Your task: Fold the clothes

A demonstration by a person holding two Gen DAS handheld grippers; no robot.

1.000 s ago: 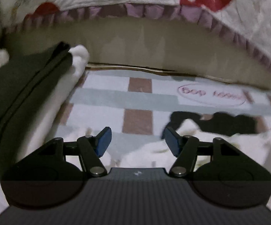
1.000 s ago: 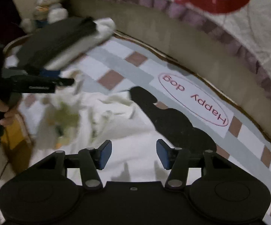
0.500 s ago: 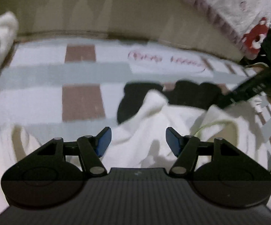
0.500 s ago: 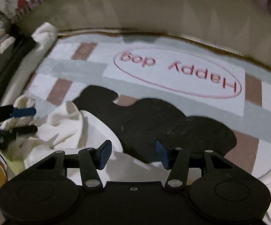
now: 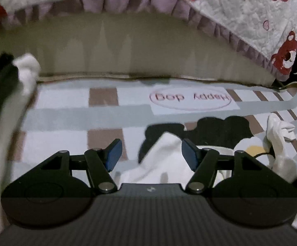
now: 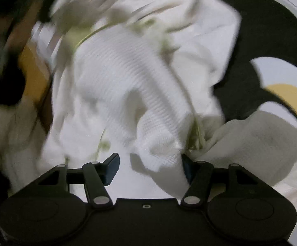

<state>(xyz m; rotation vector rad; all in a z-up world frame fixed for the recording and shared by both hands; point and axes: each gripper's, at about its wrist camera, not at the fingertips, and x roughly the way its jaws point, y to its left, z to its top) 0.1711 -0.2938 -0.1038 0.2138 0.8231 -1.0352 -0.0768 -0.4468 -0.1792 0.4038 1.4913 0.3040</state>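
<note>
Checked bedding carries a crumpled white garment, soft and limp. Left gripper and right gripper both gape, empty; its ribbed hem at twelve o'clock looks grippable.

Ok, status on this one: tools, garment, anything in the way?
Left tool open, over the white garment's edge. Right tool open, ribbed fold between its fingers, not clamped. Garment crumpled, unfolded on the mat. Folded stack far left, clear.

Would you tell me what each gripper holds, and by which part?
Nothing is held: the left gripper and right gripper are both open over the white garment.
</note>
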